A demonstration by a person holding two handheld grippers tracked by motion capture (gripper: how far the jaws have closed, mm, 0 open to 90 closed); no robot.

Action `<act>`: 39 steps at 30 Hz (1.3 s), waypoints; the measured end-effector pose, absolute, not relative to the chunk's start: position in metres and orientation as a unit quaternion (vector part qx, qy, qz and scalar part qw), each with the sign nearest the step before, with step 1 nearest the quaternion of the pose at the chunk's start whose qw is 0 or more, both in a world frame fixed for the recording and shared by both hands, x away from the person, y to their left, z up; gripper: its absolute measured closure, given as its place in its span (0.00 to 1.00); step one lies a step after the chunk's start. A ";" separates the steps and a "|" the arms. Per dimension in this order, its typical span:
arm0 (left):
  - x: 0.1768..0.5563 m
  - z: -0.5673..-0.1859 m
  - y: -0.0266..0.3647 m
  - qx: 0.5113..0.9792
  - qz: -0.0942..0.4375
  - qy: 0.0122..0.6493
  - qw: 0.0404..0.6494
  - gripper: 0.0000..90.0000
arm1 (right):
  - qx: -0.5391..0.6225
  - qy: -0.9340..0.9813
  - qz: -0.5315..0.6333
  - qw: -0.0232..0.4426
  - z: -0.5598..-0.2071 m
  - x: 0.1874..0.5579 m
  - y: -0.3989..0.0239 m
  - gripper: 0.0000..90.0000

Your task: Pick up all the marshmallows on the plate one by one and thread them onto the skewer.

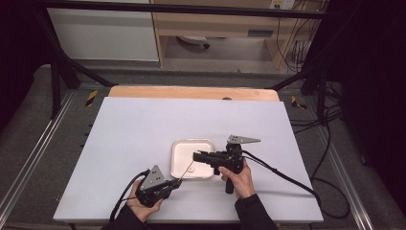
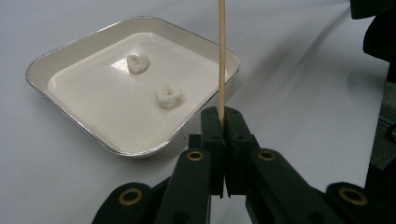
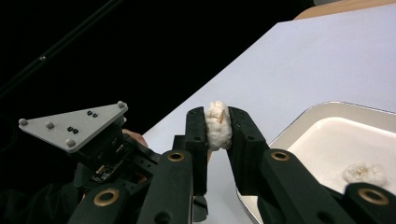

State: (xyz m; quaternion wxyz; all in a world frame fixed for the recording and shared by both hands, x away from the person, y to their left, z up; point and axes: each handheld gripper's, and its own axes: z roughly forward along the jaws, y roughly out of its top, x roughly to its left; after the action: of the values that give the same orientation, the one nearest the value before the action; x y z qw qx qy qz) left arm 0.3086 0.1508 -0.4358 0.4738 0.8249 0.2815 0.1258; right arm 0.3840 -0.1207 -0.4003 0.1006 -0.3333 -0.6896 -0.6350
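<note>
Left gripper (image 2: 223, 122) jaws pinched tight on thin wooden skewer (image 2: 222, 56). Right gripper (image 3: 218, 127) clamps a white marshmallow piece (image 3: 218, 125), w/ shallow square white tray (image 1: 178, 144) just left of it.

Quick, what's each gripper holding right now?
Left gripper: shut on the wooden skewer.
Right gripper: shut on a white marshmallow.

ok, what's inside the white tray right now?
Two small white puffy pieces lie apart on the floor of the white tray. A third piece is out of it, pinched in the right gripper. The thin wooden skewer crosses the tray's far corner, hiding a sliver.
</note>
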 end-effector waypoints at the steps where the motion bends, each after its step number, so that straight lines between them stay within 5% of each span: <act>1: 0.309 -0.436 0.150 0.825 0.125 0.282 0.474 0.98 | -0.333 -0.689 -0.636 0.100 -0.400 0.383 -0.120 0.88; 33: 0.311 -0.433 0.142 0.817 0.127 0.290 0.482 0.98 | -0.316 -0.742 -0.581 0.109 -0.429 0.370 -0.095 0.85; 35: 0.312 -0.433 0.142 0.814 0.126 0.293 0.485 0.98 | -0.319 -0.742 -0.581 0.106 -0.428 0.370 -0.095 0.82; 39: 0.313 -0.434 0.146 0.811 0.123 0.302 0.486 0.98 | -0.324 -0.736 -0.589 0.076 -0.421 0.369 -0.099 0.60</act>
State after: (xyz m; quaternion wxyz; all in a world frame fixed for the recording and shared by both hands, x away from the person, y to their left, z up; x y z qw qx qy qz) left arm 0.3131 0.1460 -0.4336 0.4865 0.8107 0.3016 0.1230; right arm 0.3693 -0.0992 -0.4207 0.0764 -0.3237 -0.7365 -0.5891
